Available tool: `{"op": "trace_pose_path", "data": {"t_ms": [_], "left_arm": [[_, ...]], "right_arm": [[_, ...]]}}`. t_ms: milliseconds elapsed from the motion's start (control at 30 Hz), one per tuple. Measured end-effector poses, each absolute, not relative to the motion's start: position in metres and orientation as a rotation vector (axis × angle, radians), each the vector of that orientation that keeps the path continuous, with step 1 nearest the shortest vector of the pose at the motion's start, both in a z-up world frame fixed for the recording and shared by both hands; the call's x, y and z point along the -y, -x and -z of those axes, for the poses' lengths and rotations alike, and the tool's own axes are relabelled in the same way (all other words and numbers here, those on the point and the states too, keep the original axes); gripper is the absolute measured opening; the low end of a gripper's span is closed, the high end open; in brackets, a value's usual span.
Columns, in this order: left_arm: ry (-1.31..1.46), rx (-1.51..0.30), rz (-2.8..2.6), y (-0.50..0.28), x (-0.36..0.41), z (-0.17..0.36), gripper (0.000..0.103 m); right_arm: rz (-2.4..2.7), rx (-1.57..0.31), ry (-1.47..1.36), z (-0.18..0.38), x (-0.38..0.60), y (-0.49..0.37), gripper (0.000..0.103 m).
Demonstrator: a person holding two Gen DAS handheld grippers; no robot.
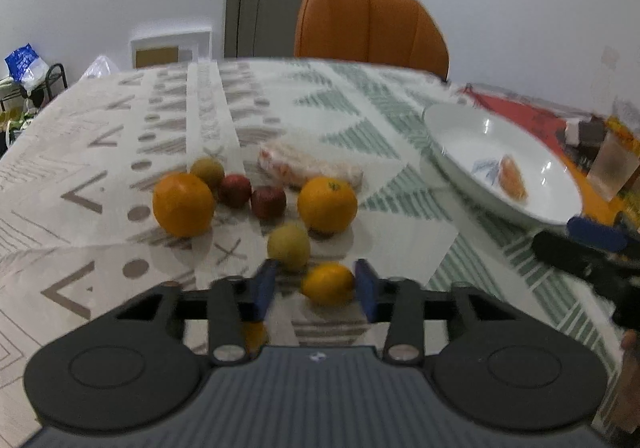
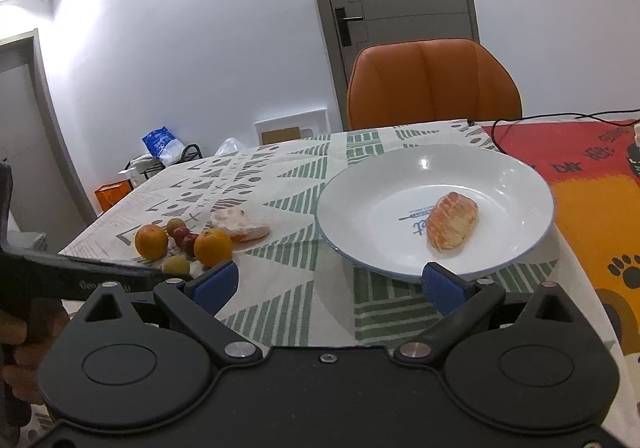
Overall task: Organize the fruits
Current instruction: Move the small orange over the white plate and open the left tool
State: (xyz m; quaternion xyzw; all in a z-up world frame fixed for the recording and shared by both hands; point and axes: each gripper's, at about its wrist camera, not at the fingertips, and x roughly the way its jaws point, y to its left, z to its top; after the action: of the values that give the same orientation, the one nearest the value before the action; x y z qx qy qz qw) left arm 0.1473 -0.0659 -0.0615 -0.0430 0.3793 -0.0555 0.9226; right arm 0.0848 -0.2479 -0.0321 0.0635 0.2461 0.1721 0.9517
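Left claw [image 1: 316, 288] flanks a small, round, orange-yellow fruit [image 1: 327, 284].

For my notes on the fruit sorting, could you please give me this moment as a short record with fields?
table cover: patterned cloth
plate: white, holds one peeled fruit piece
loose fruit: two oranges, two red fruits, two greenish fruits, a wrapped piece
left gripper: jaws around a small orange fruit; contact unclear
right gripper: jaws open, nothing between, near plate's edge
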Motion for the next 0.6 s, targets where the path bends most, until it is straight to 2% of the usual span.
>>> {"op": "trace_pose_path", "data": {"t_ms": [33,600], "left_arm": [[0.079,-0.773,0.108,-0.146,0.067,0.061,0.023],[0.022,-0.669,0.221,-0.154,0.117,0.028,0.023]], "right_arm": [[-0.347,-0.501,-0.134,0.033,0.250,-0.085,0.099],[-0.289,-0.477,-0.177,0.034,0.286,-0.080,0.099]]}}
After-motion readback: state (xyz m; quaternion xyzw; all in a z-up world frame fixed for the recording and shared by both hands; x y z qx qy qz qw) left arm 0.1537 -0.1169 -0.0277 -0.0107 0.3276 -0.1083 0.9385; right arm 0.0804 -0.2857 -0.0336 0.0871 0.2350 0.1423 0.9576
